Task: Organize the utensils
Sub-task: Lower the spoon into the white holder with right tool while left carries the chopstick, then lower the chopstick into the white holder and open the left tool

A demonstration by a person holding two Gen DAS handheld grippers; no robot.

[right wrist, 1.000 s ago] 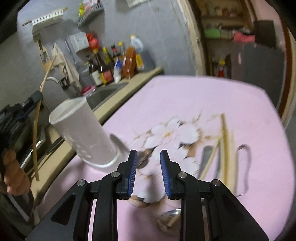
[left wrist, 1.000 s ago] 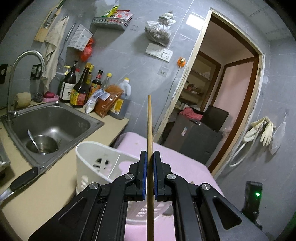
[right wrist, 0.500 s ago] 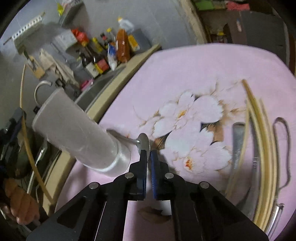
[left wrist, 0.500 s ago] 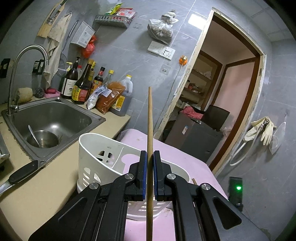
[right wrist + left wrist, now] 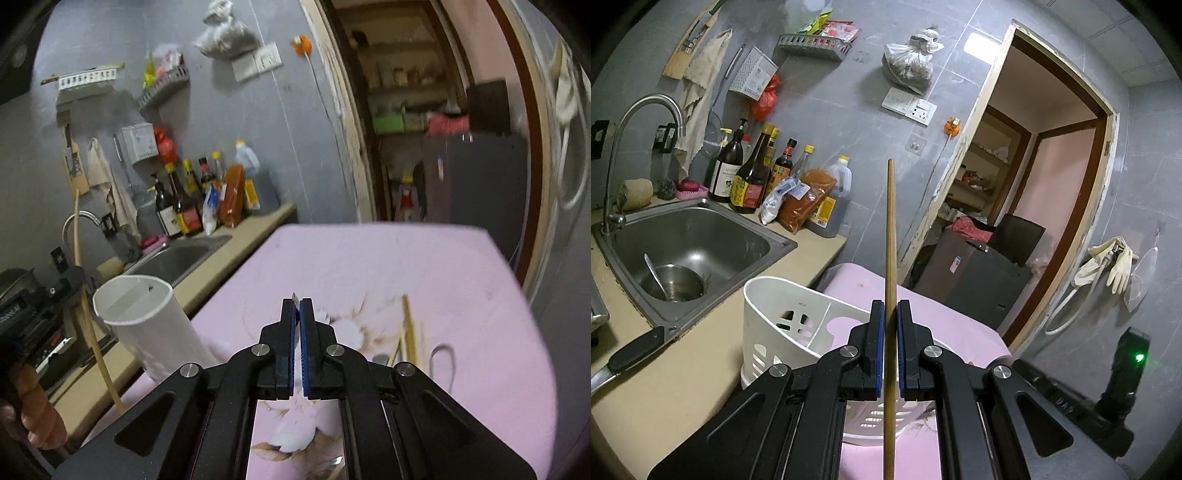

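Observation:
My left gripper [image 5: 890, 306] is shut on a long wooden chopstick [image 5: 891, 221], held upright just over the white slotted utensil holder [image 5: 775, 295]. The right wrist view shows the same holder [image 5: 147, 325] at the left of the pink flowered cloth [image 5: 369, 266], with that chopstick [image 5: 88, 314] beside it. My right gripper [image 5: 297, 302] is shut, lifted above the cloth, and the thin metal tip of a spoon handle [image 5: 294, 296] pokes out between its pads. The spoon's bowl [image 5: 334, 461] shows at the bottom edge. More chopsticks [image 5: 408, 328] and a metal loop utensil [image 5: 441, 354] lie on the cloth to the right.
A steel sink [image 5: 694, 236] with a bowl and a spoon in it is at the left, sauce bottles [image 5: 753, 173] behind it. A black-handled knife [image 5: 635, 350] lies on the beige counter. A person's hand [image 5: 33, 413] holds the left gripper. An open doorway lies beyond the table.
The right gripper dropped to the cloth beside the holder, shut on the spoon handle, then rose and tilted up with it. The left gripper kept the chopstick almost still.

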